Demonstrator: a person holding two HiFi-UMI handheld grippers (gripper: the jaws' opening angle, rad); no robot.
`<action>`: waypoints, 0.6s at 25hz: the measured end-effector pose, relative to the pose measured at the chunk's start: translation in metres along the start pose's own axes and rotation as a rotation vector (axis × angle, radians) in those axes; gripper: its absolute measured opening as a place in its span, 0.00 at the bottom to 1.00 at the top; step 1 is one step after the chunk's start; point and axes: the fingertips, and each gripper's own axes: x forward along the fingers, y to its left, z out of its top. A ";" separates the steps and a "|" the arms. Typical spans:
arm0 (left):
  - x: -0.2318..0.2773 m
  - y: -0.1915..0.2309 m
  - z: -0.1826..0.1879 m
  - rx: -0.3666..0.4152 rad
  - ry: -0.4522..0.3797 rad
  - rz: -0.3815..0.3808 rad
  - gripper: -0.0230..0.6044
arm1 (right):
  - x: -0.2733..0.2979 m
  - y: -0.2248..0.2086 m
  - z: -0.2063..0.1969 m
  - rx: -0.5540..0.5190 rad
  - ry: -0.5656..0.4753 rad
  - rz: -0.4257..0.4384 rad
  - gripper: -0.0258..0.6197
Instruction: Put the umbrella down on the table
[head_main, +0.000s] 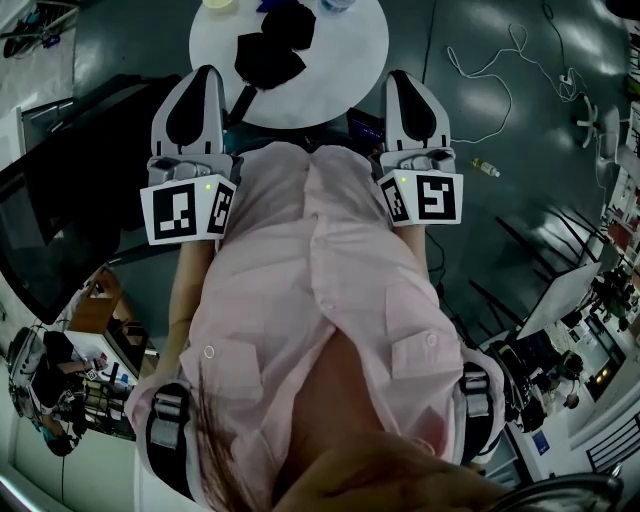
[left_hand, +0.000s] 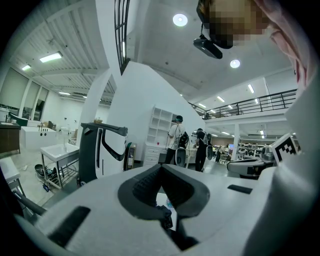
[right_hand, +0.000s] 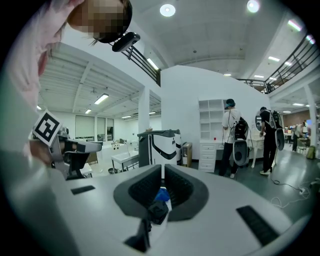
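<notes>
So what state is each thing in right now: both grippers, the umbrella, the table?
Left gripper: jaws shut, empty.
Right gripper: jaws shut, empty.
Umbrella: collapsed, lying loose, not touched by either gripper.
Round table: upright, with the umbrella on top.

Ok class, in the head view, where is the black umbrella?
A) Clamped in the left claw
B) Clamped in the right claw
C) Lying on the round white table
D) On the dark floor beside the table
C: the head view shows the black umbrella lying on the round white table, beyond the left claw and the right claw, both shut on nothing.
</notes>
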 end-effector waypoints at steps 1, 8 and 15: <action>0.000 0.000 0.000 0.000 0.000 0.000 0.07 | 0.000 0.000 0.000 0.000 -0.001 0.000 0.10; -0.003 0.004 -0.001 -0.001 -0.001 0.006 0.07 | -0.001 0.003 0.000 -0.005 -0.001 -0.001 0.10; -0.002 0.004 0.000 -0.006 0.003 -0.002 0.07 | 0.000 0.006 0.002 -0.009 -0.003 0.000 0.10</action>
